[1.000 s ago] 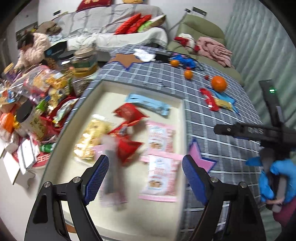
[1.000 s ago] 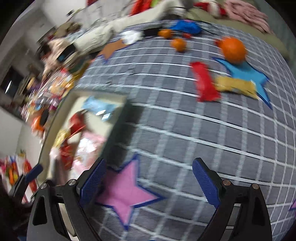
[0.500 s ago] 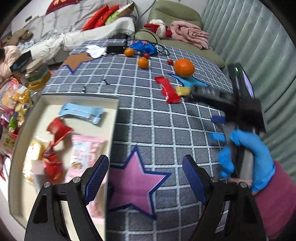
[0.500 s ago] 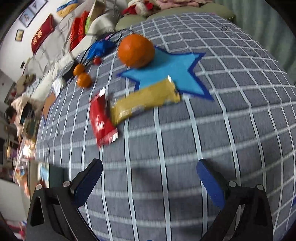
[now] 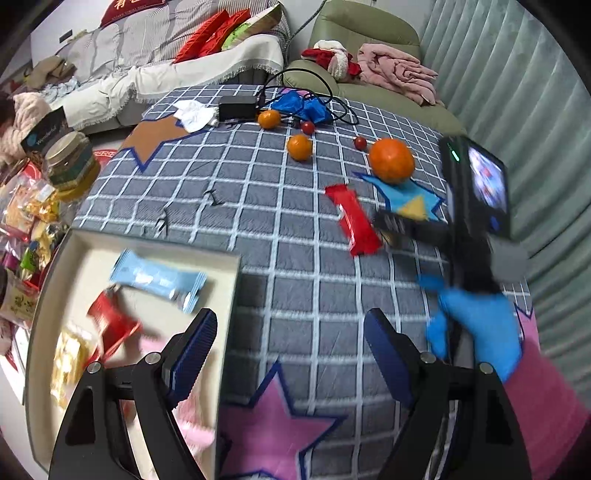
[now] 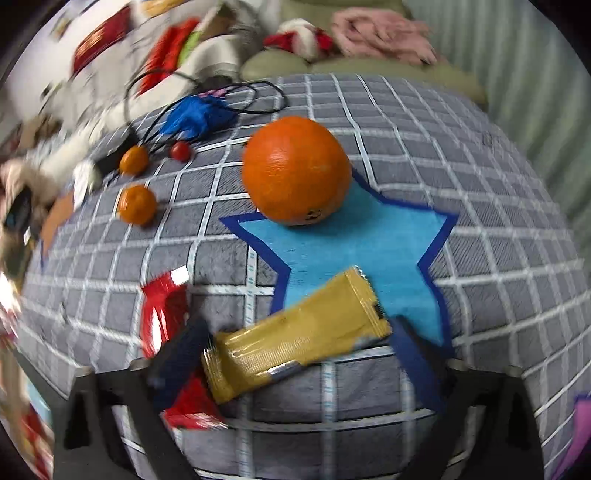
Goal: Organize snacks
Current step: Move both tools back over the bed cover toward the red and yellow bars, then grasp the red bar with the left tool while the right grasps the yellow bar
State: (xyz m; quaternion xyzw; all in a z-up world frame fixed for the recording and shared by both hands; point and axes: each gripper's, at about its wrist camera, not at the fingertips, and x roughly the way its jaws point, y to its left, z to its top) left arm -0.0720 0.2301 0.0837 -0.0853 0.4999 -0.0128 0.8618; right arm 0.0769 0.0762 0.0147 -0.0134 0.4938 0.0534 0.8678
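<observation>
Right gripper (image 6: 295, 354): held low over the checked cloth (image 6: 480, 184), jaws spread either side of the yellow snack bar (image 6: 295, 339).
Red snack bar (image 6: 162, 314): lies beside its left finger.
Left gripper (image 5: 291, 339): jaws spread, nothing held; tray (image 5: 229, 295) is seen under its left finger.

Glossy foil yellow snack bar (image 6: 295, 339) and red wrapper (image 5: 352, 219) lie on matt woven checked cloth (image 5: 258, 206).

A grey checked cloth (image 5: 258, 206) covers the middle of the frame; behind it, at upper left, a sofa (image 5: 177, 62) under pale throws and red cushions (image 5: 207, 35) — at upper right a green armchair (image 5: 365, 33), then ribbed grey-green curtains (image 5: 524, 92) down the right edge
</observation>
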